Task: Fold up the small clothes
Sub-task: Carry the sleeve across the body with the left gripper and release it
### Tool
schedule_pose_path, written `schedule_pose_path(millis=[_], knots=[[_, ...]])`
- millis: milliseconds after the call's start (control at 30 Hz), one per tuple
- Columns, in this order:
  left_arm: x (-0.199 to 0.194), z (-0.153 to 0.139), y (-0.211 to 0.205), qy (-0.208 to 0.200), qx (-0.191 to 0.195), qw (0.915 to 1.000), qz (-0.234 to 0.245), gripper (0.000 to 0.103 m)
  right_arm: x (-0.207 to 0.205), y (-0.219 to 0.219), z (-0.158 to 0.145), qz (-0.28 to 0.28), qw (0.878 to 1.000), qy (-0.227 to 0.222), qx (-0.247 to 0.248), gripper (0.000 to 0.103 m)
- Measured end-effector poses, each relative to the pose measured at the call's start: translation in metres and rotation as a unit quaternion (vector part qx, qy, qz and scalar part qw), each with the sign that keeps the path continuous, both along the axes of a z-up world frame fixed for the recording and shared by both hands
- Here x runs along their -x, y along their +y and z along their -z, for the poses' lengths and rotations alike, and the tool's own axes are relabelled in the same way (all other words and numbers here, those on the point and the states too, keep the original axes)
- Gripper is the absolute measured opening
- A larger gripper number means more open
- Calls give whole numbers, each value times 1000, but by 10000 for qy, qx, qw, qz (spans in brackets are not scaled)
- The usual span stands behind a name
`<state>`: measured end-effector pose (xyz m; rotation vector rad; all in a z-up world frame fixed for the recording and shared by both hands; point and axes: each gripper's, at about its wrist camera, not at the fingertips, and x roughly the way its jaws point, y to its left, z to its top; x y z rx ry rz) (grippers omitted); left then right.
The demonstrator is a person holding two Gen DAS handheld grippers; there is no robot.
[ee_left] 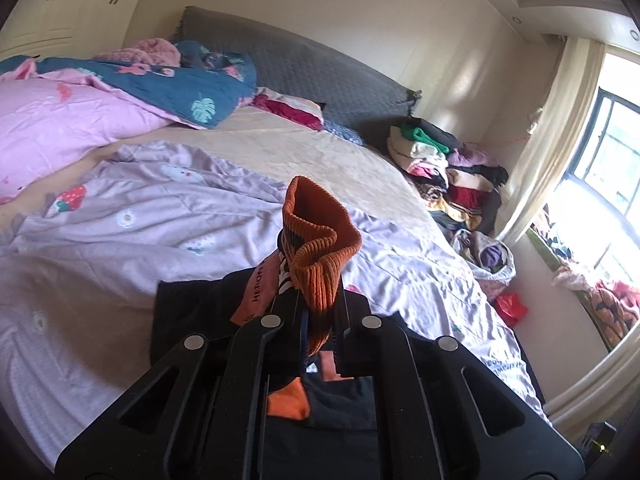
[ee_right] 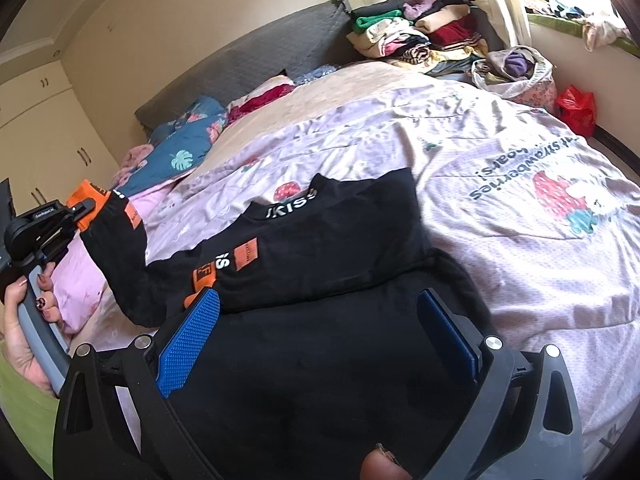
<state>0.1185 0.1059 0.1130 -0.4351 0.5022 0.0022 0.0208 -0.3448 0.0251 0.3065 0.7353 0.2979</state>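
Across the near edge of the bed (ee_right: 520, 240), a black sweatshirt (ee_right: 328, 248) is spread on a wrinkled lilac sheet (ee_right: 500, 152) printed with strawberries and upside-down lettering. The garment is soft knit with orange patches, white lettering at the collar, and ribbed orange cuffs. Its body lies with the collar pointing toward the headboard, while one sleeve is stretched out sideways toward the left edge of the bed, so the long axis there runs across the mattress.

The right tool (ee_right: 320, 332) is held over the lower hem with its blue, knurled pads (ee_right: 192, 328) standing well apart; nothing is gripped between them. The left tool (ee_left: 316, 312) is clamped together on the orange cuff (ee_left: 320, 240), which is bunched and raised above the sheet; a hand (ee_right: 24, 320) with dark nail polish is seen around its handle.

Farther back, a beige blanket, a pink duvet (ee_left: 60, 120) and a teal leaf-print quilt (ee_left: 188, 84) are heaped before a grey quilted headboard (ee_left: 304, 64). Beside the far right corner, folded clothes (ee_left: 440, 164) are stacked near a cream curtain and a bright window (ee_left: 604, 160); cream cupboards line the far wall.
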Motion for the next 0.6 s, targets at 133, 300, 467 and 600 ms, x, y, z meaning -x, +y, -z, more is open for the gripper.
schedule_pose_path(millis=[133,300,467,600], knots=[[-4,0,-17,-4,-25,9999,150,3,2,-10,1,72,10000,-2,-67,98],[-7,3,-40,17,-37,9993,361,3,5,-19,3,126,9998,9,-127,98],[-10,8,-60,79,-39,9983,578,3,10,-30,3,196,9997,-8,-144,98],[-14,15,-79,169,-65,9966,806,3,13,-41,4,300,9993,-18,-200,98]])
